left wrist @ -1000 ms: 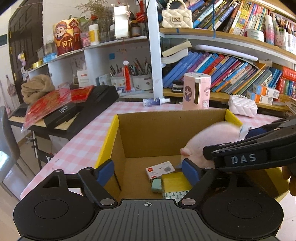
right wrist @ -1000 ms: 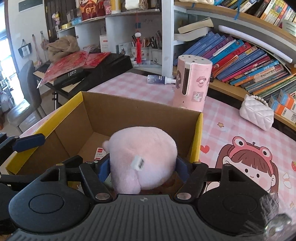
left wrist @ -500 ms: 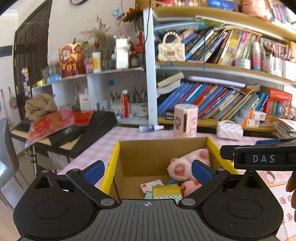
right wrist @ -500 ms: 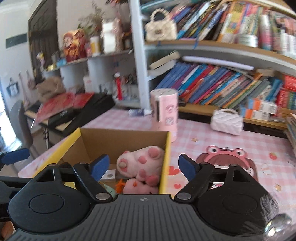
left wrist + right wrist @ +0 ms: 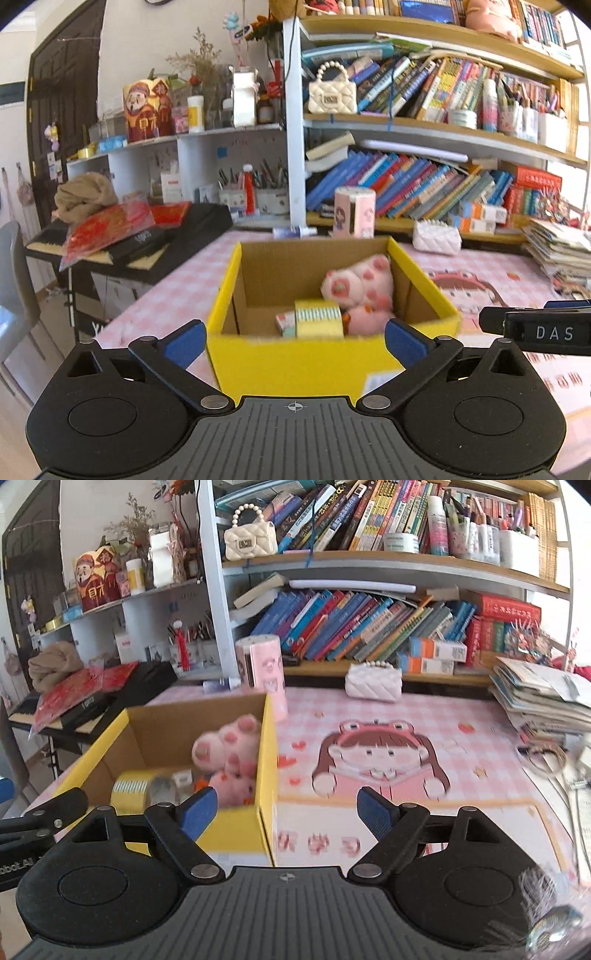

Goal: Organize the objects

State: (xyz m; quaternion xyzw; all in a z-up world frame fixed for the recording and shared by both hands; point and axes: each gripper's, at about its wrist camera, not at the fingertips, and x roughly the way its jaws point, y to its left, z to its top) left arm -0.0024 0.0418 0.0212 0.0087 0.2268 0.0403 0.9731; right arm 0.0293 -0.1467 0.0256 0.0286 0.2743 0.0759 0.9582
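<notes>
Both my claws, left (image 5: 293,338) and right (image 5: 283,810), gape empty; plush (image 5: 360,286) sits boxed (image 5: 295,363), so I scan the table for strays

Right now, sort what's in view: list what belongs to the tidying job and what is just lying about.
Job: box; pink plush; tape roll; small carton.

Lying about: white purse; pink canister; spray bottle; paper stack.

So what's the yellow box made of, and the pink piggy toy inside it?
The yellow box looks like cardboard: brown inside walls, smooth matte yellow outside. The pink pig toy seems to be soft plush fabric, fuzzy in outline, with darker pink pads on its feet. Both are slightly blurred, so this is a best guess.
</notes>
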